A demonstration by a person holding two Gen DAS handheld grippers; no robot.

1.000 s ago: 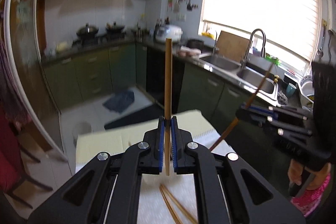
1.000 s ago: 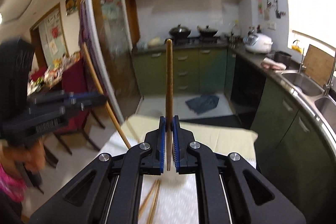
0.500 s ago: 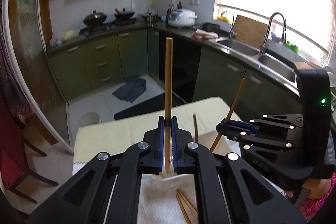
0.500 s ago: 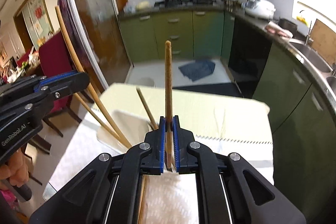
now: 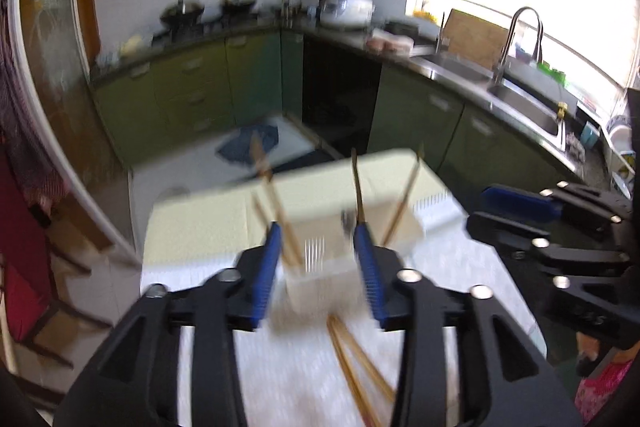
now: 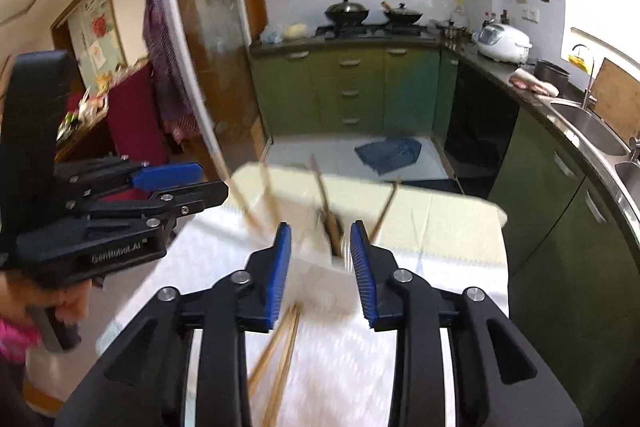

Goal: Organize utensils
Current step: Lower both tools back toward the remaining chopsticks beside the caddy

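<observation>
My left gripper (image 5: 320, 247) hangs with jaws spread wide. Between them stands the white holder (image 5: 320, 279), chopsticks (image 5: 356, 183) leaning inside. Loose chopsticks (image 5: 356, 367) lie below; the right gripper (image 5: 516, 211) sits alongside.

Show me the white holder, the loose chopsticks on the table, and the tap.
white holder (image 5: 320, 285): left wrist view, front wall.
loose chopsticks (image 5: 352, 359): left wrist view, middle of the pair.
tap (image 5: 520, 15): left wrist view, curved neck.

Four brown chopsticks (image 5: 356, 183) are standing tilted in a white holder (image 5: 320, 267) (its outline is blurring), leaning toward eleven, twelve and one o'clock. What seem to be two more chopsticks (image 6: 280, 351) are lying flat at six o'clock.
</observation>
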